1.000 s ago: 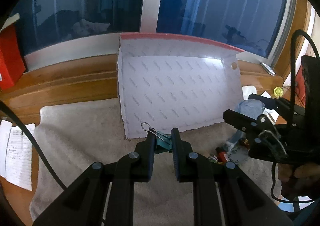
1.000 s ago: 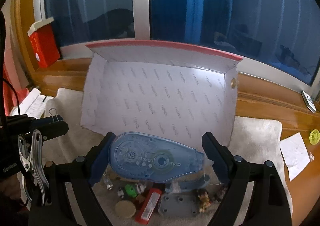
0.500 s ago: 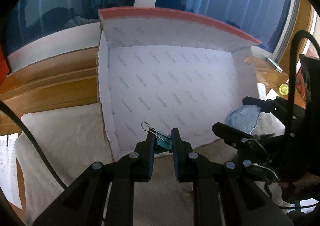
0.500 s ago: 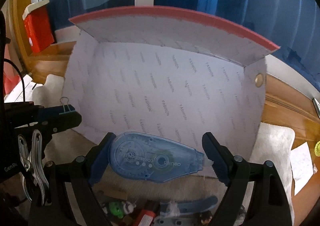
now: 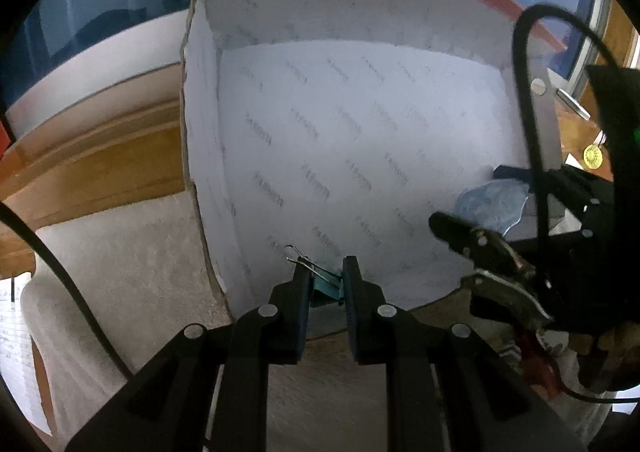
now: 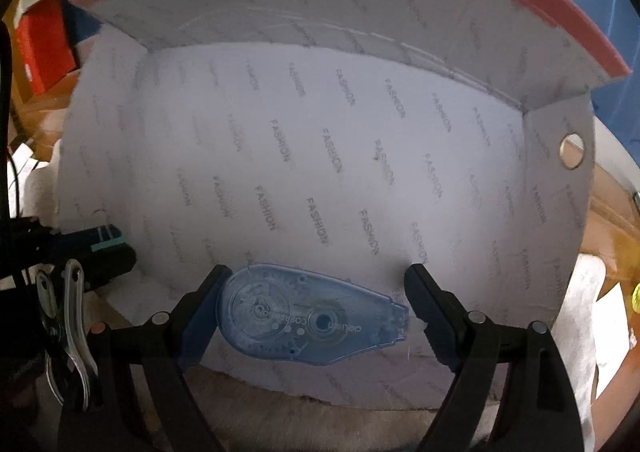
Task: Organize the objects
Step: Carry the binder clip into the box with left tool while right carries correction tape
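My left gripper (image 5: 326,284) is shut on a teal binder clip (image 5: 326,286) with wire handles, held just over the front edge of an open white box (image 5: 360,140) with a red rim. My right gripper (image 6: 316,316) is shut on a blue translucent correction tape dispenser (image 6: 308,318), held lengthwise between the fingers over the front part of the same box (image 6: 340,152). The box floor under both is bare. The right gripper and tape also show in the left wrist view (image 5: 490,204); the left gripper with the clip shows at the left of the right wrist view (image 6: 108,244).
The box lies on a beige towel (image 5: 132,252) on a wooden ledge (image 5: 100,164) below a window. A red carton (image 6: 40,48) stands at far left. Papers (image 5: 16,332) lie left of the towel. A yellow round sticker (image 5: 593,157) sits to the right.
Both grippers have moved forward toward the box with their objects; the box now fills both views, and the small items on the towel have dropped out of the right view.
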### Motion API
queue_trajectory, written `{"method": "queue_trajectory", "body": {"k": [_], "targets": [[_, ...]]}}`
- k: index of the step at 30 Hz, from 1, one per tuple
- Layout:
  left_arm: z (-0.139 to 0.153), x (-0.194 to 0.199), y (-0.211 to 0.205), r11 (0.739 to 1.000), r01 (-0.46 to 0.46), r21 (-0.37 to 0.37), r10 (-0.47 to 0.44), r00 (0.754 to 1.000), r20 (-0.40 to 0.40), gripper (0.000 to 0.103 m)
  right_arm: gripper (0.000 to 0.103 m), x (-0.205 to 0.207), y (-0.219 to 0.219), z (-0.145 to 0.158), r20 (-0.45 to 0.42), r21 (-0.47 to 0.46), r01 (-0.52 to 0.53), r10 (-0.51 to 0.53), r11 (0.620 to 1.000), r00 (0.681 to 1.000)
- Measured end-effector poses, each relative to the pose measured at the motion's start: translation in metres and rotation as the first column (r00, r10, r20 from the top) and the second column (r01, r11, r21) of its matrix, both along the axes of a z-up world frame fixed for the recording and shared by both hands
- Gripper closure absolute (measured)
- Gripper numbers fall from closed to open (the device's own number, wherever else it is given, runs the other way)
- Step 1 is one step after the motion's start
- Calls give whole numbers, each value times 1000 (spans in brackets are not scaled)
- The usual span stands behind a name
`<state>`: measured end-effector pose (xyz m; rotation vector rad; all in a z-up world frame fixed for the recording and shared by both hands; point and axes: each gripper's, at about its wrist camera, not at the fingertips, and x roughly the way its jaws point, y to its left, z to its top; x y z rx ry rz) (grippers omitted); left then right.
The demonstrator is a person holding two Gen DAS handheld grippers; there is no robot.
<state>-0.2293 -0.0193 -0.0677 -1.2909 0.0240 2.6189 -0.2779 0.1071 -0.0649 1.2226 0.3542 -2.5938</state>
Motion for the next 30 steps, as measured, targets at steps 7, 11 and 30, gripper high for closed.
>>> {"method": "queue_trajectory", "body": {"k": [7,11,30], "targets": [[-7,-2,7,998,27,-50,-29,999,-36,88,14,3,-11,-8,-25,88,-19,21,996,999],[-10,0,10,997,30,-70,-33,998,-49,88,14,3,-13,-10,-28,100,-6,8,995,1000],[-9,10,-2,999,38,24,-36,998,-56,63,11,-1,-2,-7,11,21,22,-22,1000,1000]]}}
